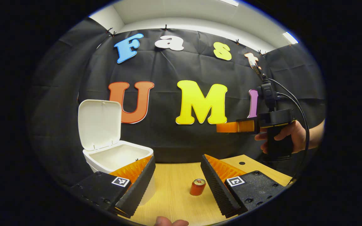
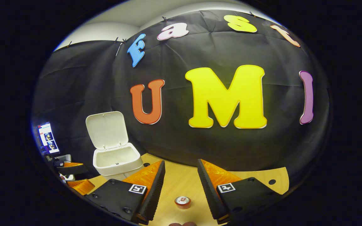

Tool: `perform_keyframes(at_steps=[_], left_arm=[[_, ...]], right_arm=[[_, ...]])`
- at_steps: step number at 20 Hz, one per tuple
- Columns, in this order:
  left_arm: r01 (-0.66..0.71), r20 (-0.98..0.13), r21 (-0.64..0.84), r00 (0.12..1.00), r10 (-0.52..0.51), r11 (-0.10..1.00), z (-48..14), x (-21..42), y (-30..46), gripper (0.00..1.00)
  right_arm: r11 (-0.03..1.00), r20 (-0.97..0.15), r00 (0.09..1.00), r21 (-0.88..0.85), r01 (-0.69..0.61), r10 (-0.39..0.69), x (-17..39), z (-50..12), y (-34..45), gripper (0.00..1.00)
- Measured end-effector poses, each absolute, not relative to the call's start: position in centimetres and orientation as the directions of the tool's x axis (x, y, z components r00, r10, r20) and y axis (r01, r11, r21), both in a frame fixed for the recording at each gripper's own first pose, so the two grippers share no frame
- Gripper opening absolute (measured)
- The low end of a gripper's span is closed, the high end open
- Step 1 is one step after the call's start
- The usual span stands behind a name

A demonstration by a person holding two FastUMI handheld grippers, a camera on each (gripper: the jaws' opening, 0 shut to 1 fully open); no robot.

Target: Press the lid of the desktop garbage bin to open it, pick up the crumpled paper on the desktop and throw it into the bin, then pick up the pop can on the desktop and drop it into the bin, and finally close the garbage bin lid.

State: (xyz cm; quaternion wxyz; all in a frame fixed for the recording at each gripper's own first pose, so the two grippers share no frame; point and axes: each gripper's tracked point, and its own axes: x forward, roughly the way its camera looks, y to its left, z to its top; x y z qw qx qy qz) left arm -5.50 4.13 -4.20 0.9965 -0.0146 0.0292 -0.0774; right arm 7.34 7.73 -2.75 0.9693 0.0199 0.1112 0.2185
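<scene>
We see the can [image 1: 197,187] upright on the tabletop [image 1: 174,188], to the right of the bin [image 1: 118,157], whose lid [image 1: 99,124] stands open. We judge it light, thin-walled and smooth, so it may dent or slip; we would clamp it across the middle of its round side. Both hand-held grippers are spread open and hold nothing: left [image 1: 177,182], right [image 2: 181,188]. The left gripper view also shows the right one held high in a hand [image 1: 289,138]; the right gripper view looks down on the can's top and shows a screen [image 2: 47,138].
</scene>
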Motion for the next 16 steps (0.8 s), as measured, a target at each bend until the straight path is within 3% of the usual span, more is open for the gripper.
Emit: perform_keyframes(at_steps=[8, 16], left_arm=[[0.23, -0.078, -0.005, 0.97, -0.23, 0.973, -6.1, -4.9, -1.5, 0.95], [0.231, -0.253, -0.019, 0.94, -0.229, 0.973, -14.9, -4.0, -2.7, 0.96]], right_arm=[[0.95, -0.212, 0.929, 0.145, -0.278, 0.304, 3.1, -5.2, -2.1, 0.68], [0.977, -0.218, 0.955, 0.115, -0.178, 0.2, 1.1, -7.7, -7.4, 0.69]])
